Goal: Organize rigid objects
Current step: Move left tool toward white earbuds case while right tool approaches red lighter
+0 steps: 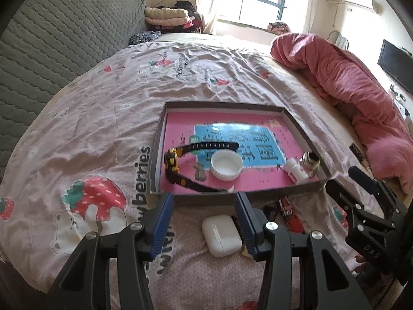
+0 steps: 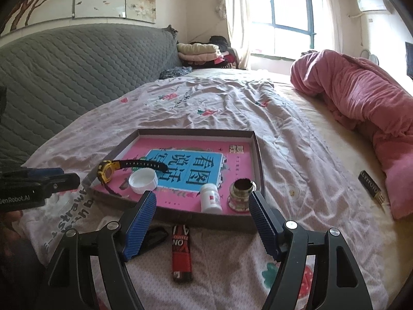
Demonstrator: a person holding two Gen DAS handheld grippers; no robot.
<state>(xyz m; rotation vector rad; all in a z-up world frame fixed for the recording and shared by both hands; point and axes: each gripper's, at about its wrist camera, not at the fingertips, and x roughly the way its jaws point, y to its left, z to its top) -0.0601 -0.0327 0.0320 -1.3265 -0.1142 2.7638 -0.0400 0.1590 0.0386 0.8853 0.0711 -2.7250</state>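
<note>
Left gripper (image 1: 204, 196) fingers spread, straddling white earbud case (image 1: 221, 235) on bed just before tray (image 1: 260, 190), likely lining up grasp. Right gripper (image 2: 201, 201) fingers spread over red lighter (image 2: 182, 253), same side of tray.

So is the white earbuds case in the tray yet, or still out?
Out. The earbuds case lies on the bedsheet in front of the tray, between the open left tool's fingers.
</note>
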